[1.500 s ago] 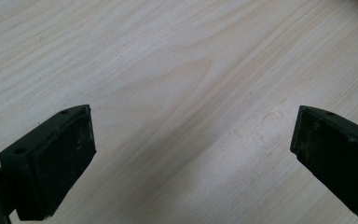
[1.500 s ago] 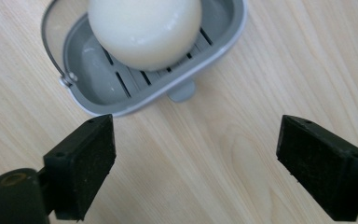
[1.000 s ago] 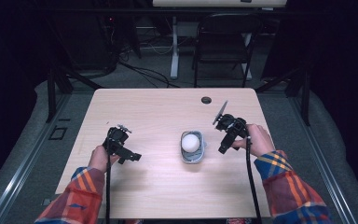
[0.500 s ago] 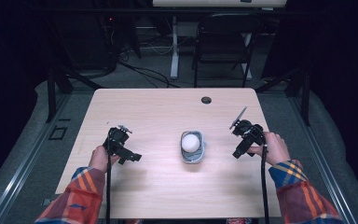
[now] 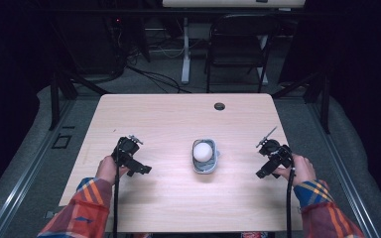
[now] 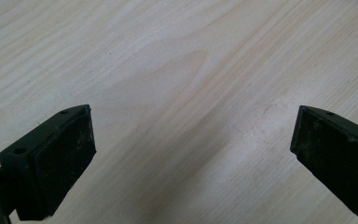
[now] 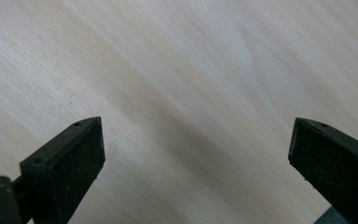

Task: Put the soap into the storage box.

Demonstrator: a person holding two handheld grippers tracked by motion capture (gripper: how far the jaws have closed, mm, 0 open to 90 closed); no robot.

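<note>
Hovering both grippers over bare counter [image 5: 168, 119], well apart from the work. The small grey bowl [image 5: 206, 166] with the white ball [image 5: 203, 151] in it sits at frame centre in the high view, between your hands. Left gripper [image 5: 141, 168] at lower left, right gripper [image 5: 262, 172] at lower right; fingers [image 6: 51, 163] on the left are released wide with nothing between them, same on the right [image 7: 65, 168]. My read: next is the approach. Bring one side in low, square the fingers to the bowl rim, steady with the other. Close slowly; the ball looks likely to roll.
</note>
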